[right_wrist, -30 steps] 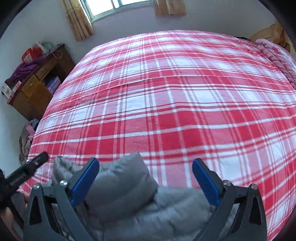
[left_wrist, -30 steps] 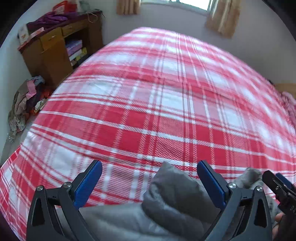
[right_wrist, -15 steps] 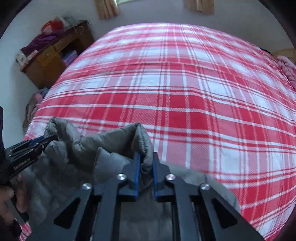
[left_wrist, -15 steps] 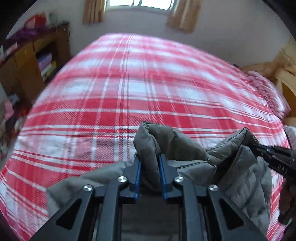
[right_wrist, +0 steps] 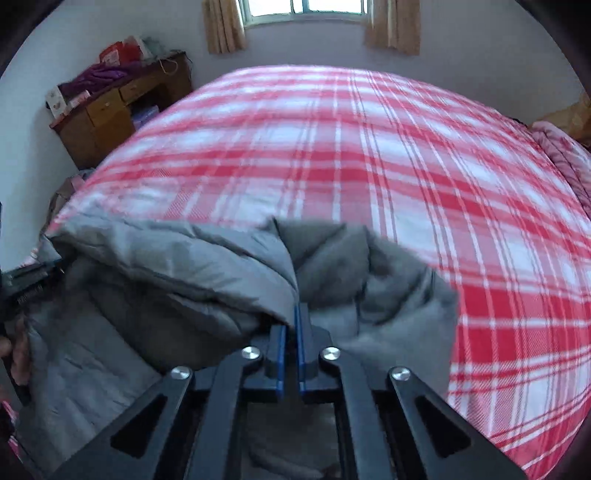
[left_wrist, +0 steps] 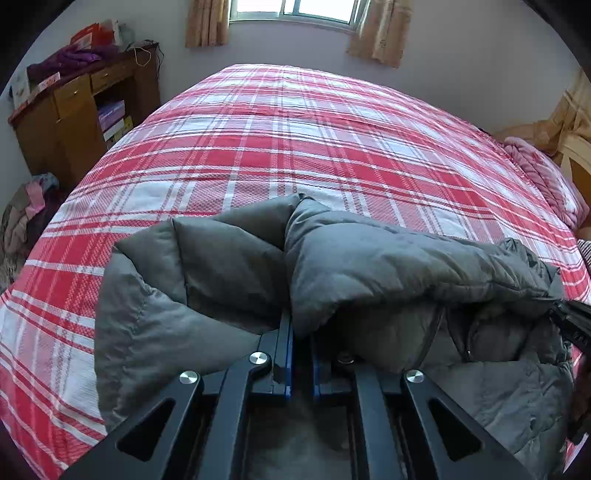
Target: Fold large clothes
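Note:
A grey puffer jacket (left_wrist: 388, 266) hangs bunched above the near edge of a bed with a red and white plaid cover (left_wrist: 314, 140). My left gripper (left_wrist: 300, 332) is shut on a thick fold of the jacket, which drapes over its fingers. My right gripper (right_wrist: 290, 328) is shut on another fold of the same jacket (right_wrist: 184, 266). Each gripper shows at the edge of the other's view: the right one in the left wrist view (left_wrist: 572, 325), the left one in the right wrist view (right_wrist: 26, 280). The jacket's edge stretches between them.
A wooden desk (left_wrist: 74, 110) with piled things stands left of the bed. Clothes lie on the floor (left_wrist: 22, 214) beside it. A pink blanket (left_wrist: 543, 184) lies at the bed's right edge. A curtained window (left_wrist: 295, 11) is at the far wall.
Both grippers closed from open onto folds of the jacket and have lifted it higher; more of the jacket now hangs in front of both cameras, spread wider between them.

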### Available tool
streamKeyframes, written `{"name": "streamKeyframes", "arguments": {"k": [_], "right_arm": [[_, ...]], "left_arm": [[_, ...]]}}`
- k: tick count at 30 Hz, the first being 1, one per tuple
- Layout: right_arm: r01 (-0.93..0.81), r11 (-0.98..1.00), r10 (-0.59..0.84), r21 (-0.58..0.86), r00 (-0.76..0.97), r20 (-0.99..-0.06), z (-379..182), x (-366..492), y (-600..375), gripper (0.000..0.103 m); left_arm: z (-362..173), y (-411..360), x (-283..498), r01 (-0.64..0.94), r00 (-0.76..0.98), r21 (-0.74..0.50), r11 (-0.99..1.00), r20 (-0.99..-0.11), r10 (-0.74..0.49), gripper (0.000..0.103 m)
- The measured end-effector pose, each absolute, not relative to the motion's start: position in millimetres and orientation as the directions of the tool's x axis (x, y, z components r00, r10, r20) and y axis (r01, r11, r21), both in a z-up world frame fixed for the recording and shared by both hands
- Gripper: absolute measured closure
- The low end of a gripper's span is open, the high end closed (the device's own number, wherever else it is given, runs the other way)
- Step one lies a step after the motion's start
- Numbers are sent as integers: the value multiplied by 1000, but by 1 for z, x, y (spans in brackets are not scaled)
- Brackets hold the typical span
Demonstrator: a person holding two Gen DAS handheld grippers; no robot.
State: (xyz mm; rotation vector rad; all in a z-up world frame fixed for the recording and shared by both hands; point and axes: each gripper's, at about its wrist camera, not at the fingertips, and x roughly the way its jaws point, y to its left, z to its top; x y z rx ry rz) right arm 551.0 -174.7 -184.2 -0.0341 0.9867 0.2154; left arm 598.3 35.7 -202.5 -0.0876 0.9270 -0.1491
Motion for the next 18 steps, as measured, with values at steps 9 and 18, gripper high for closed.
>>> {"name": "streamKeyframes", "arguments": {"k": [9, 18], "right_arm": [[-206, 978, 156, 45, 561, -813, -179, 544, -184, 89], [-111, 993, 106, 46, 637, -763, -139, 520, -223, 58]], "left_arm": [[-160, 37, 553, 94, 662, -18, 995, -746, -77, 82], [-90, 45, 573, 17, 809, -131, 991, -581, -91, 18]]}}
